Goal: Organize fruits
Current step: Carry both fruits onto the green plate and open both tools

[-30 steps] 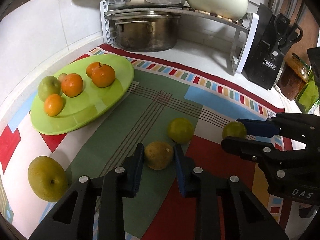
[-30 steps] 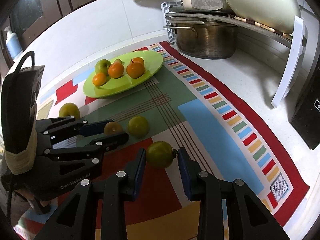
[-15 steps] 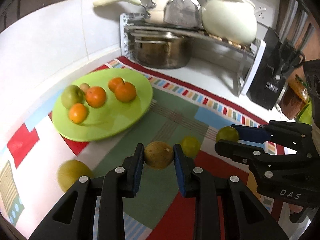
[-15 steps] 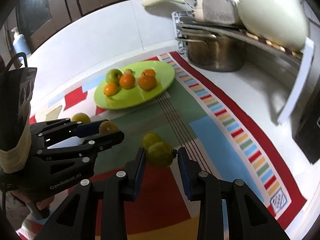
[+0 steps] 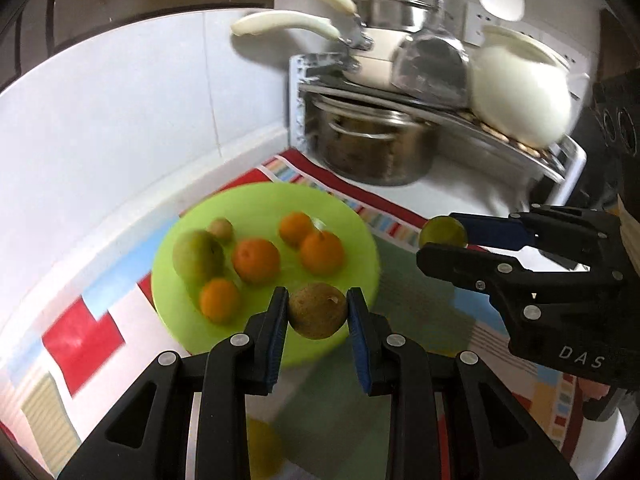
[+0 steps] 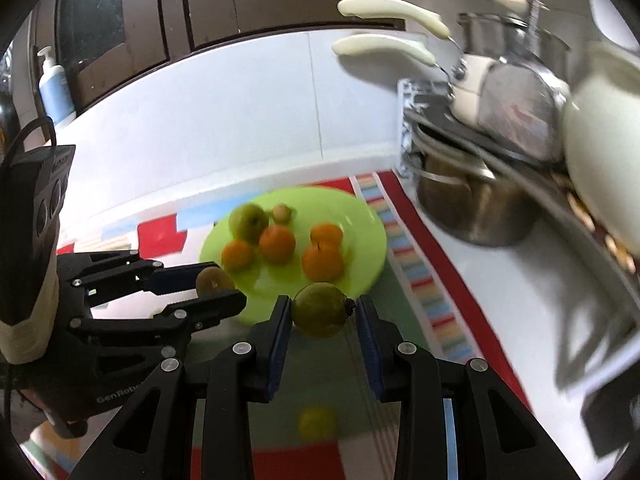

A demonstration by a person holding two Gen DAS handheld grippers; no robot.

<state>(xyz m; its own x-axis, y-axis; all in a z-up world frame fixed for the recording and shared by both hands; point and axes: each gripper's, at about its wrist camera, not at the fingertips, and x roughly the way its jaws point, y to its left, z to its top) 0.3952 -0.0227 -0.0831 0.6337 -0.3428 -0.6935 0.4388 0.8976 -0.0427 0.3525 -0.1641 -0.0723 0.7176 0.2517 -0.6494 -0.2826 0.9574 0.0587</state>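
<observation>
Left gripper [image 5: 318,312]: jaws pinching a brownish, speckled round fruit [image 5: 318,311], held clear of the surface in front of the near rim of the green plate [image 5: 260,204]. Right gripper [image 6: 320,311]: jaws pinching a green round fruit [image 6: 319,310], stem end against the right pad, likewise held off the surface just short of the plate. Both grips look firm and centred; neither fruit sits askew.

Plate contents, left wrist view: four orange citrus fruits [image 5: 256,261], one larger green apple-like fruit [image 5: 198,256] and one small tan fruit [image 5: 221,229] at the far left. The plate rests on a patterned mat [image 5: 82,344] on the counter, with a steel pot [image 5: 372,152] under a rack behind it.

Assessment: six fruits are on the plate and two are in transit. At least one yellow-green fruit [image 6: 318,424] lies loose on the mat below the right gripper; a blurred yellowish shape under the left gripper may be another fruit. Remaining work, as judged: set down both held fruits on open plate area, then collect what is left on the mat.
</observation>
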